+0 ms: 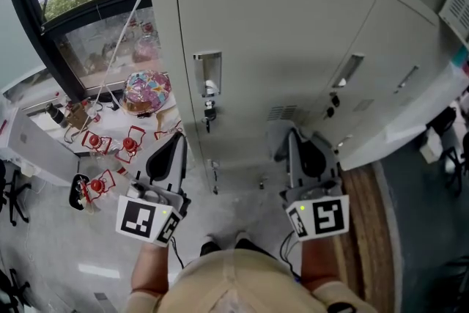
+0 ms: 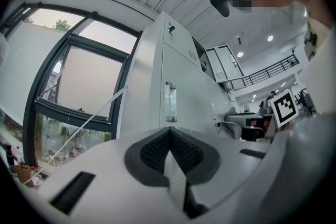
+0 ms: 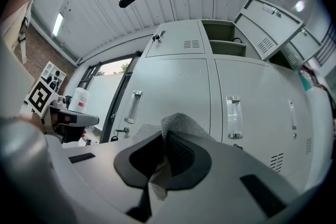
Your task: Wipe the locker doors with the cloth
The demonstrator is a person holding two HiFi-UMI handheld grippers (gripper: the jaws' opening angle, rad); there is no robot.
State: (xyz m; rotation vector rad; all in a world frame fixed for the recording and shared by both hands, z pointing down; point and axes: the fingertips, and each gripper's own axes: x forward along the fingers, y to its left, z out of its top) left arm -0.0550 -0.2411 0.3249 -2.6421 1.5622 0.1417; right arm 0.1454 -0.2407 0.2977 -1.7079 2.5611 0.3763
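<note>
Facing the grey locker doors [image 1: 249, 48] with both grippers.
My right gripper [image 3: 167, 155] is clamped on the grey mesh cloth [image 3: 181, 124], held near the doors. My left gripper [image 2: 170, 155], further left, has its jaws pressed together on nothing.

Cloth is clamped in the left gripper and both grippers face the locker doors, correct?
No: the cloth is clamped in the right gripper, as the right gripper view shows; the left gripper is shut on nothing. Both grippers do face the locker doors.
</note>
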